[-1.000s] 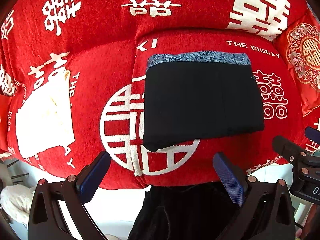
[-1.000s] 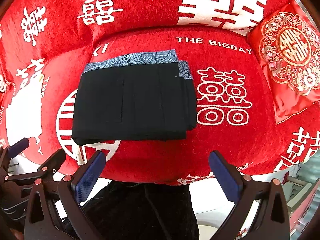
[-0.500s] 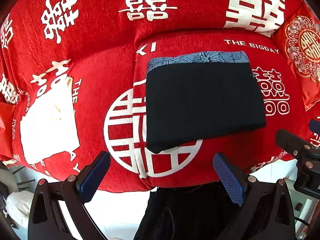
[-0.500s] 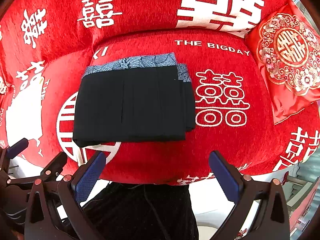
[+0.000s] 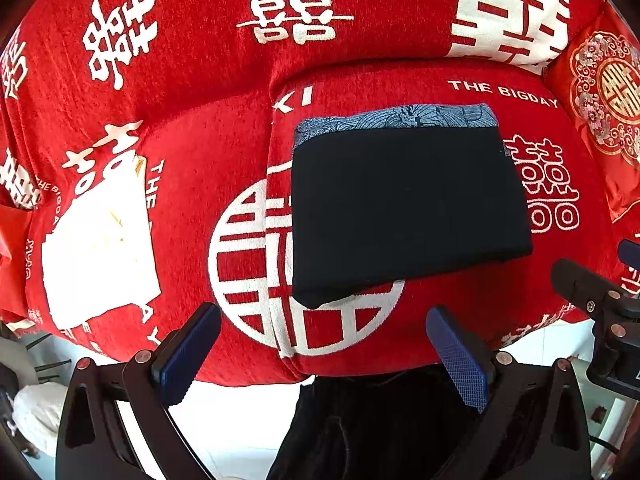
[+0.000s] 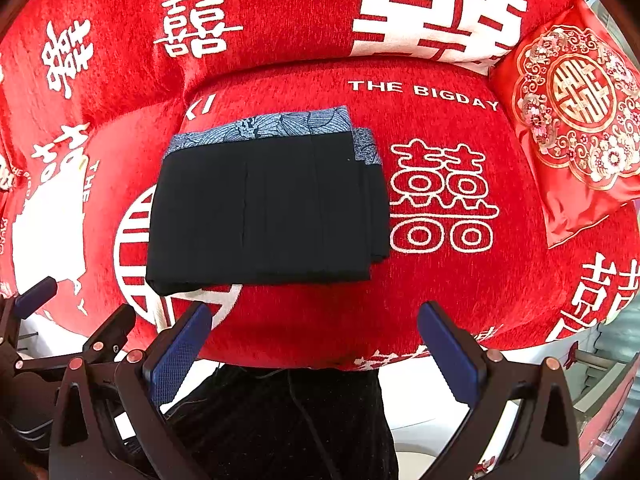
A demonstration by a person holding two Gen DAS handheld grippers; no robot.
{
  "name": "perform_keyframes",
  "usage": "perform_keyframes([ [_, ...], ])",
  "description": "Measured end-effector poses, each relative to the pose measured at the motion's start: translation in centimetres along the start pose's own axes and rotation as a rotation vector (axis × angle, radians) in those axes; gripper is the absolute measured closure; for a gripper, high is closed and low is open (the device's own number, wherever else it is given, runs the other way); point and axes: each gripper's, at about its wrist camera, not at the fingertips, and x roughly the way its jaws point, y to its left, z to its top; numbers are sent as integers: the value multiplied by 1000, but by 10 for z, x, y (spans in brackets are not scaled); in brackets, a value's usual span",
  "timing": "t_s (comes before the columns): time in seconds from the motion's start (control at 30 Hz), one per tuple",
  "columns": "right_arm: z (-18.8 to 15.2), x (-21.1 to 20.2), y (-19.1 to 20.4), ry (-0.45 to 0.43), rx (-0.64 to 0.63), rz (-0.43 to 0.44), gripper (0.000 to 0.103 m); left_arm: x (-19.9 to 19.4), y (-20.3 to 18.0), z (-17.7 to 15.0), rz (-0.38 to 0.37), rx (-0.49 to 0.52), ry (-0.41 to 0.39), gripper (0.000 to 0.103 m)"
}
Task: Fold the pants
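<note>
The black pants (image 5: 404,208) lie folded into a flat rectangle on the red sofa seat (image 5: 460,320), with a blue patterned band along their far edge. In the right wrist view the same pants (image 6: 264,212) sit left of centre, layered edges showing on their right side. My left gripper (image 5: 324,354) is open and empty, held back over the seat's front edge, below the pants. My right gripper (image 6: 316,350) is open and empty too, also clear of the cloth. The right gripper (image 5: 600,300) shows at the right edge of the left wrist view.
The sofa (image 6: 280,20) is covered in red cloth with white characters. A white folded garment (image 5: 100,240) lies on the seat to the left. A red embroidered cushion (image 6: 576,120) leans at the right. A dark-clothed leg (image 6: 288,420) is below the seat edge.
Both grippers have drawn back slightly from the sofa, staying open. The folded pants have not moved.
</note>
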Motion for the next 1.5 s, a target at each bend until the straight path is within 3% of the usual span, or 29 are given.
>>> perform_keyframes([
  [1.5, 3, 4, 9, 11, -17, -4, 0, 4, -1, 6, 12, -2, -8, 0],
])
